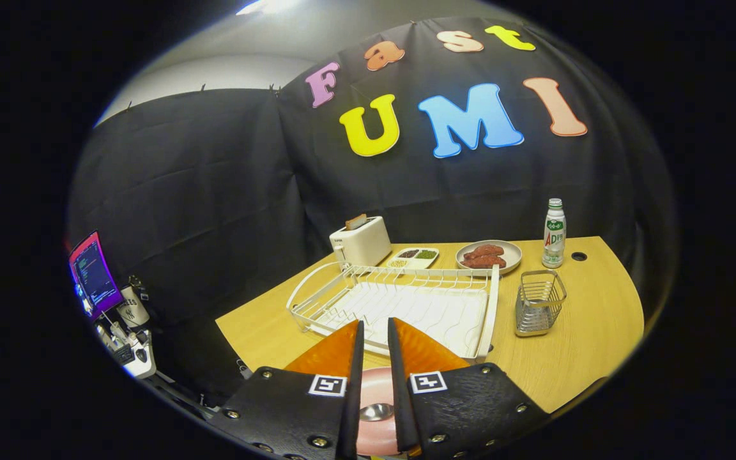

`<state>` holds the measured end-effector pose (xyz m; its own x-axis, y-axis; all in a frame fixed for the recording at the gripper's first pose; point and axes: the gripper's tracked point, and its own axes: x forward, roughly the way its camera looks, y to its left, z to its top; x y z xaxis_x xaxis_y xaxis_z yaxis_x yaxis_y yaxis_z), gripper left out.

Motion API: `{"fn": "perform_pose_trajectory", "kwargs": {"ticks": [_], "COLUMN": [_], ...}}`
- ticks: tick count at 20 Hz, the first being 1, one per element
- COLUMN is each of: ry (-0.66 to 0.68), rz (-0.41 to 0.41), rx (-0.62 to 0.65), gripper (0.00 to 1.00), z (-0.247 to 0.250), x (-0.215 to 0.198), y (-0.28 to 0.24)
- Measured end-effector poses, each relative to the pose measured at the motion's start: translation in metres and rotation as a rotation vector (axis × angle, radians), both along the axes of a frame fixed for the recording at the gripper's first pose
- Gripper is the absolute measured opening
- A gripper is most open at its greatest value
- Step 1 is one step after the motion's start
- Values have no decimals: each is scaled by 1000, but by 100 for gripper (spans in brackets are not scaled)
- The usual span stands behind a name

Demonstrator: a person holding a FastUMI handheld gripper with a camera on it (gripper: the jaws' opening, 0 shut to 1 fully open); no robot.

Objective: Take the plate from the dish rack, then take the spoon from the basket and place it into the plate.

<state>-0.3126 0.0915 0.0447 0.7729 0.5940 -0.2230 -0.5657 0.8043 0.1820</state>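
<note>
A pink plate (374,386) lies on the wooden table (598,332) directly under my gripper (374,322), showing through the narrow gap between the fingers. The shiny bowl of a metal spoon (375,412) rests in the plate; its handle is hidden by the fingers. The fingers stand a little apart with nothing pressed between their tips. Just beyond the fingertips is the white wire dish rack (492,306), with no dishes in it. To the right of the rack stands the small metal wire basket (537,303), which looks empty.
Behind the rack are a white toaster (360,241), a small divided tray (414,257) and a grey plate of red food (488,255). A drink bottle (554,233) stands at the far right. Off the table's left edge are a monitor (92,273) and desk clutter.
</note>
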Motion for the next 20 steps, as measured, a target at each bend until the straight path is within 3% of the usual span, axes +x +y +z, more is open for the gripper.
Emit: {"fn": "perform_pose_trajectory", "kwargs": {"ticks": [5, 12, 20], "ry": [-91, -335, -410], "rz": [-61, -201, -345], "rx": [31, 4, 19], "gripper": [22, 22, 22], "z": [44, 159, 235], "x": [9, 33, 54], "y": [-22, -75, -128]}}
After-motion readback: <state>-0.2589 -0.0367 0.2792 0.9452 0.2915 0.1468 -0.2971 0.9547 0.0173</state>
